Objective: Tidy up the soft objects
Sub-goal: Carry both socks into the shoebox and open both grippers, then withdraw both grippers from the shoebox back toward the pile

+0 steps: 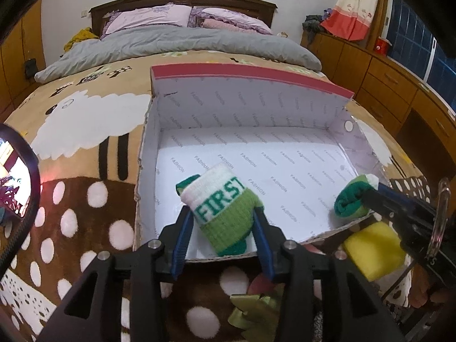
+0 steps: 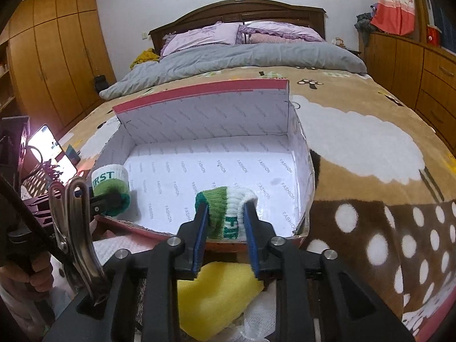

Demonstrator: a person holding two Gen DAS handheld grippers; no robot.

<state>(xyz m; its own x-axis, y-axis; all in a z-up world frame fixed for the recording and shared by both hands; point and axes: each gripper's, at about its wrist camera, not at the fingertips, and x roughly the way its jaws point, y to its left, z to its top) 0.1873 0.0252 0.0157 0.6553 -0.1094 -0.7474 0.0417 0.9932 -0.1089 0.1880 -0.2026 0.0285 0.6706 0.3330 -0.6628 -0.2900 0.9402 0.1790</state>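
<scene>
The left sock [image 1: 225, 208] is white, light green and dark green, and it has "FIRST" on it in green letters. It sits between the two blue fingers of the left gripper [image 1: 222, 222], which are closed in on its sides and hold it. The sock hangs over the near edge of the box [image 1: 250, 108], just inside it.

The right sock [image 2: 226, 213] has the same colors, and only part of its green word shows. The right gripper [image 2: 225, 225] squeezes it between its blue fingers, over the near wall of the same box.

The box is an open cardboard shoe box with a red outside and a lid that stands up at the back. Its white inside has the word "FASHION" printed over and over. The floor of the box looks bare under the socks.

The box rests on a brown blanket [image 1: 85, 199] with white dots and a white sheep. A yellow sponge [image 2: 216, 296] lies just in front of the box, under the right gripper. Farther back are a gray quilt [image 1: 176, 42] and purple pillows [image 1: 148, 18].
</scene>
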